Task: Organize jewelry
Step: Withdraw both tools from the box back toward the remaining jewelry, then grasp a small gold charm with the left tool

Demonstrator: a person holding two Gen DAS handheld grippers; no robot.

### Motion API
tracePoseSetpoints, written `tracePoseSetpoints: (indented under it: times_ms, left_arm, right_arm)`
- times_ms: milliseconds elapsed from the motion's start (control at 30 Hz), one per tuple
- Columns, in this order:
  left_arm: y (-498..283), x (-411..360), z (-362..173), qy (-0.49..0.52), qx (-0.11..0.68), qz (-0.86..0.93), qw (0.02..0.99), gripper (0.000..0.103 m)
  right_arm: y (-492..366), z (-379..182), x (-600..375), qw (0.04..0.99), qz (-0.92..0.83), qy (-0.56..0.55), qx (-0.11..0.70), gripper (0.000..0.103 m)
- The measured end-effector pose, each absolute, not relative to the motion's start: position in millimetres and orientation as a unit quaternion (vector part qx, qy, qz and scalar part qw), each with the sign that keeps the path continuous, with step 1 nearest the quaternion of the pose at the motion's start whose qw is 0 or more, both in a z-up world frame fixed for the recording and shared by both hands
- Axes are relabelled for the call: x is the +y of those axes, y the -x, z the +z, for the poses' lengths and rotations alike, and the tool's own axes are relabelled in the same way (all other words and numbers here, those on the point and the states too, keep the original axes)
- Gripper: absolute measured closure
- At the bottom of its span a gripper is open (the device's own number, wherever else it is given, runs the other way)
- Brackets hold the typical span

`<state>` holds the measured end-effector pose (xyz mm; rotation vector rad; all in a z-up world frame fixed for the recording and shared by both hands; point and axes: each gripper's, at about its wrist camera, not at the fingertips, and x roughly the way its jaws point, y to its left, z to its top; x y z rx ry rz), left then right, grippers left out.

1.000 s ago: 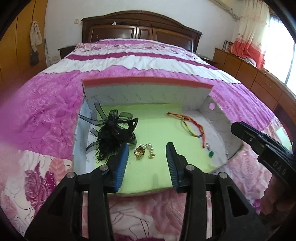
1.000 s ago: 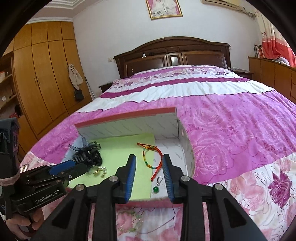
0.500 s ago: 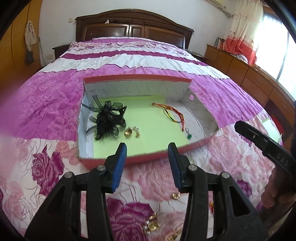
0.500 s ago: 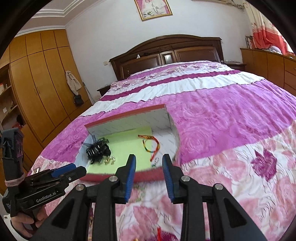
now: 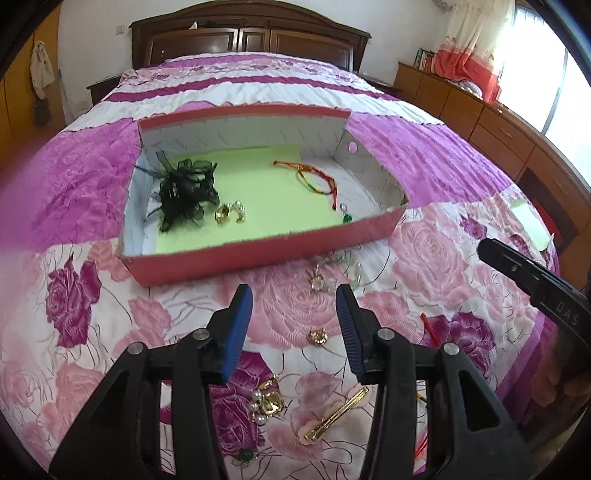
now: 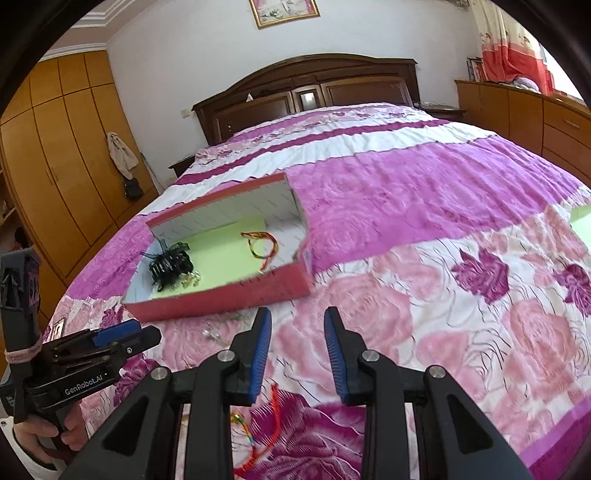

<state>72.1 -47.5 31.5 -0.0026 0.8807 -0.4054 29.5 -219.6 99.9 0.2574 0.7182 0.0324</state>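
Your left gripper (image 5: 293, 317) hangs over the quilt (image 5: 424, 258) with its blue pads (image 5: 236, 332) spread and nothing between them; its jaws opened a little within the last second, and they hold only air. Just under it lie loose pieces: a gold ring (image 5: 318, 336) between the fingers, a pearl brooch (image 5: 266, 402) and a gold clip (image 5: 338, 415) nearer you, a green-stoned piece (image 5: 245, 457) at the bottom edge, and a clear bead bracelet (image 5: 332, 271) ahead, almost touching the box (image 5: 258, 254). Your right gripper (image 6: 297, 345) is likewise parted and empty, pointing at the quilt just short of the box corner; a red cord (image 6: 271, 424) lies below its left finger. Seen from the left wrist, the right tool's black arm reads "DAS"; seen from the right wrist, the left tool's body reads "GenRobot.AI", with your hand (image 6: 44, 435) wrapped round its grip. The box is red outside, white inside, with a pale green sheet (image 5: 266, 206) on its floor. On that sheet sit a black ribbon bow (image 5: 186, 190) at the left, gold earrings (image 5: 229, 213) just beside it, a red, yellow and green cord bracelet (image 5: 317, 179) at the right, and a green drop earring (image 5: 346, 216) near the front wall. Beyond the bed stand a dark wooden headboard (image 6: 306, 92), orange wardrobes (image 6: 59, 147) and a framed picture (image 6: 284, 11) whose content you cannot make out.
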Motion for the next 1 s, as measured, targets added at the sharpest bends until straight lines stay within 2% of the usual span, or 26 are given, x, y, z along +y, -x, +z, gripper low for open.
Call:
tracePoseSetpoints:
  times_ms: [600,833,967,1000]
  left_arm:
    - [-68,-74,1,-0.036,0.455,-0.202,0.867,0.067]
    - [-70,-78,-8,-0.043,0.464,-0.207,0.861,0.081]
    - [-70,-80,-12,-0.043,0.466,-0.215,0.857,0.095]
    - [-69,-80,-12,-0.043,0.466,-0.216,0.857,0.095]
  right_arm:
    - [-22,69,-236,0.914,0.010,-0.150,0.377,0.071]
    - [-22,63,-237,0.911,0.010,-0.156,0.383,0.071]
    - [-23,62,-238,0.909,0.009,-0.157,0.385,0.071]
    - [-23,61,-237,0.909,0.008,-0.156,0.386,0.071]
